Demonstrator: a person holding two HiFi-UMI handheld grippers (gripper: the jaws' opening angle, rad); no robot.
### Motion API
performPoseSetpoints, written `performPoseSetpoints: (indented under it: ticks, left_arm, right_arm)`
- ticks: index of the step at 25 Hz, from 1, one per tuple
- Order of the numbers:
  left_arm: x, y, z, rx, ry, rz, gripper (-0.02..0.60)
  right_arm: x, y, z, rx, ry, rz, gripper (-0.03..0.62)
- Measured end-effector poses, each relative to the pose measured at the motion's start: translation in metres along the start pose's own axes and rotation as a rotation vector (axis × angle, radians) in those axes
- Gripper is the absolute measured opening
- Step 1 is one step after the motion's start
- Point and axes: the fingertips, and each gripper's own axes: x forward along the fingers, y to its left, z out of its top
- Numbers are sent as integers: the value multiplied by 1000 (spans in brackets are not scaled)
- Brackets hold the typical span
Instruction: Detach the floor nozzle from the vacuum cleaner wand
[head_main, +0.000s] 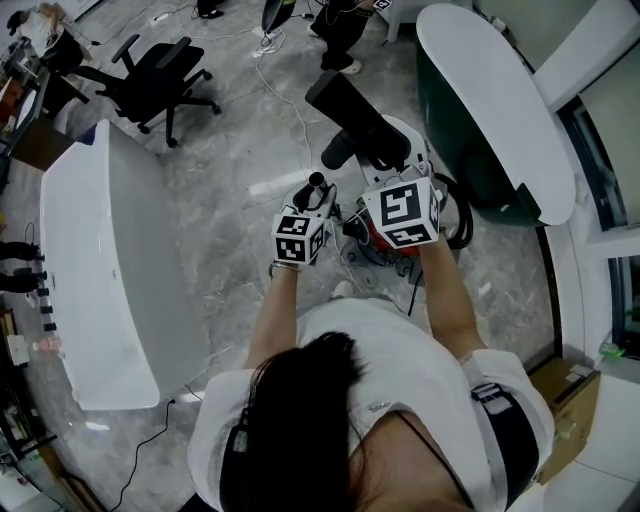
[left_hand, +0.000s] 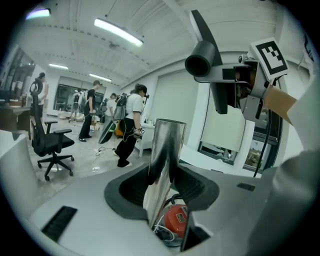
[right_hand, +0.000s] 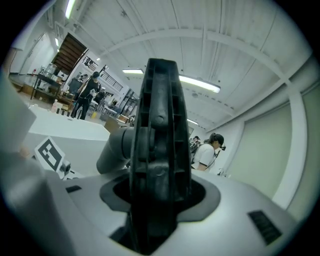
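the left gripper (left_hand: 161, 186) clamps the shiny metal wand tube (left_hand: 167, 145), likely slippery, while the right gripper (right_hand: 159, 202) pinches the black ribbed plastic floor nozzle (right_hand: 160, 120), stiff and probably light, across its body.

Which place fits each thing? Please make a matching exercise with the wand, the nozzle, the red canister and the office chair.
Things:
1. wand
2. nozzle
3. canister
4. chair

Places:
A. held by the right gripper
B. standing apart on the floor, untouched
C. held by the left gripper
D. low down, beneath both grippers

Pairs: 1-C, 2-A, 3-D, 4-B
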Motion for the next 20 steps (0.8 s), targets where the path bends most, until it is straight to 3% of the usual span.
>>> performPoseSetpoints:
  ticks: [4, 10, 13, 17, 20]
  left_arm:
    - [-3, -2, 2, -32, -16, -27, 158]
    - [-22, 1, 11, -146, -107, -86, 169]
    - [-33, 3, 12, -153, -113, -92, 169]
    - [-51, 14, 7, -245, -118, -78, 173]
    - [-71, 21, 11, -270, -154, -68, 173]
  right_arm:
    - [-5, -7, -4, 16, 15, -26, 213]
    - [-8, -9, -12, 90, 19, -39, 213]
    - [-9, -7, -18, 117, 37, -61, 214]
    - [-11, -4, -30, 163, 65, -80, 215]
    - [-16, 2, -39, 251, 78, -79, 214]
